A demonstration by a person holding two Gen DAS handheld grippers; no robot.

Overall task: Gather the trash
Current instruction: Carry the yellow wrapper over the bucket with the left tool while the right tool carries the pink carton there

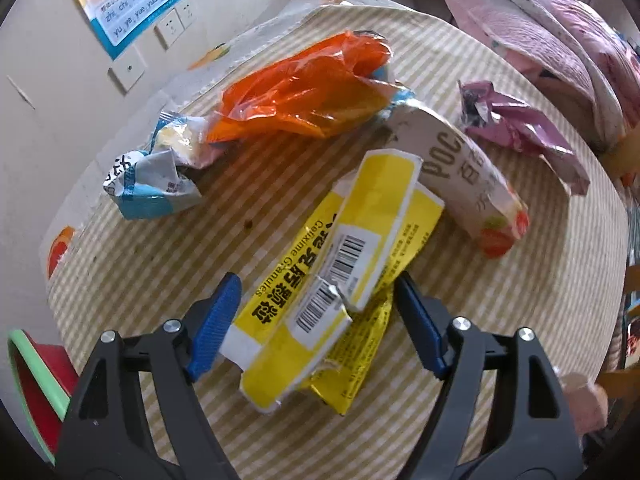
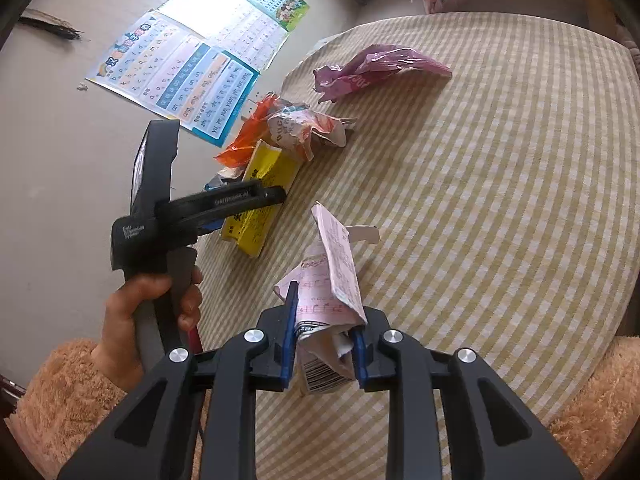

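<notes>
A flattened yellow medicine box (image 1: pixel 340 264) lies on the checked tablecloth (image 1: pixel 160 272) on top of a yellow foil pack. My left gripper (image 1: pixel 318 308) points down over the box, open, a blue pad on each side of its near end. In the right wrist view the left gripper (image 2: pixel 276 196) hovers over the same yellow box (image 2: pixel 268 176), held by a hand. My right gripper (image 2: pixel 326 320) is shut on a crumpled pink-and-white paper carton (image 2: pixel 336 264), which sticks up from the jaws above the cloth.
More trash lies behind the yellow box: an orange plastic bag (image 1: pixel 304 92), a crumpled blue-white wrapper (image 1: pixel 152 188), a white Pocky box (image 1: pixel 472 184) and a purple wrapper (image 1: pixel 520 128). A red bin with a green rim (image 1: pixel 32 384) stands at lower left. Pink bedding (image 1: pixel 540 32) is piled behind.
</notes>
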